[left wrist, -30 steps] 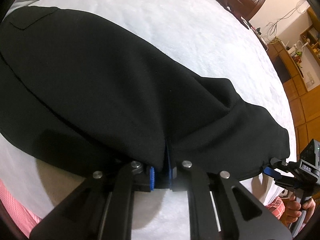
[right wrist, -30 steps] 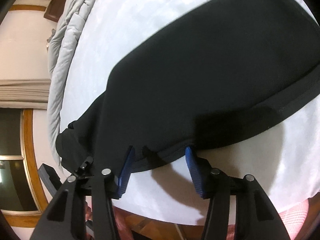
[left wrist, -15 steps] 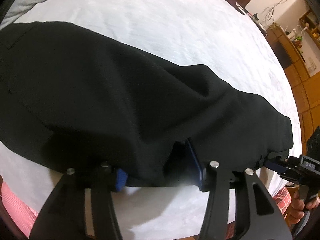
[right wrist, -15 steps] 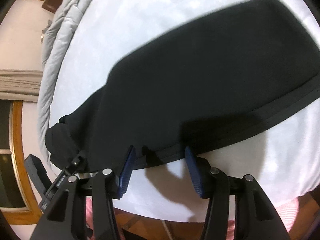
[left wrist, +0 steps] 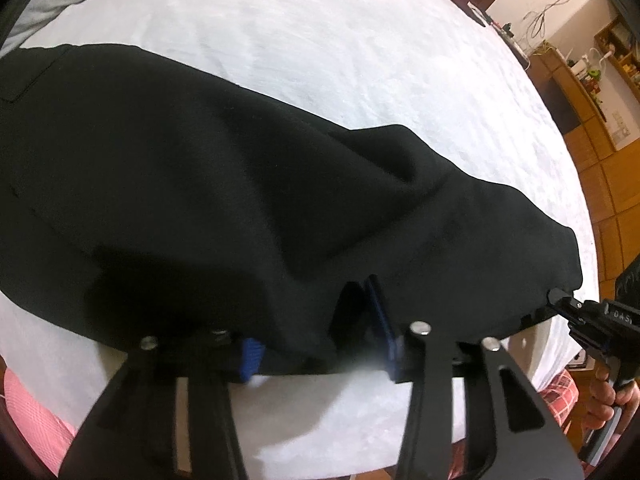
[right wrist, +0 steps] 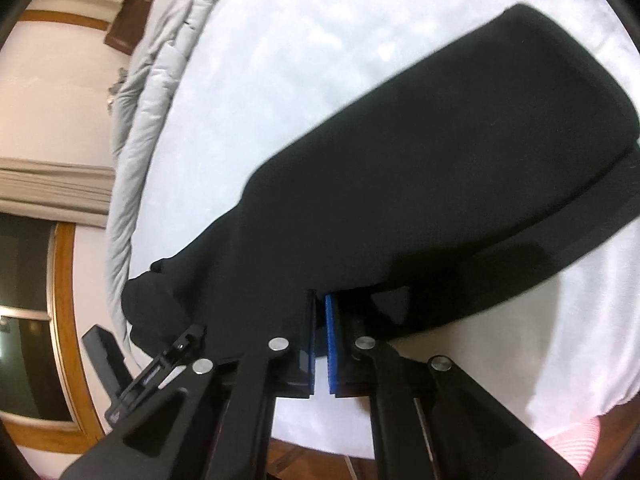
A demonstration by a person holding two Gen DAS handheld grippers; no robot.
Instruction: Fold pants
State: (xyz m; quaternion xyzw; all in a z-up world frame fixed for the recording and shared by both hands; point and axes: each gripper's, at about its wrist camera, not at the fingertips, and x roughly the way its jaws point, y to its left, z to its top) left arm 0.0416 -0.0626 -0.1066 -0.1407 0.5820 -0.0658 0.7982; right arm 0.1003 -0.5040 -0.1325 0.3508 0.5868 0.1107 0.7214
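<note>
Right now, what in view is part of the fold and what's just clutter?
Job:
black pants
left gripper, open at the hem
right gripper, shut on the pants' edge
white bed

Just about:
grey duvet
wooden shelves
window

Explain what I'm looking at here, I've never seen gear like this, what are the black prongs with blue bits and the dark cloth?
Each picture comes from a camera riding on a hand-held gripper, looking out along its two fingers. A person holds one gripper in each hand. The dark cloth is a pair of black pants lying on a white bed. In the left-hand view, the left gripper is open, its blue pads either side of the pants' near edge. In the right-hand view, the right gripper has closed on that edge. A grey duvet lies at the bed's far side.
</note>
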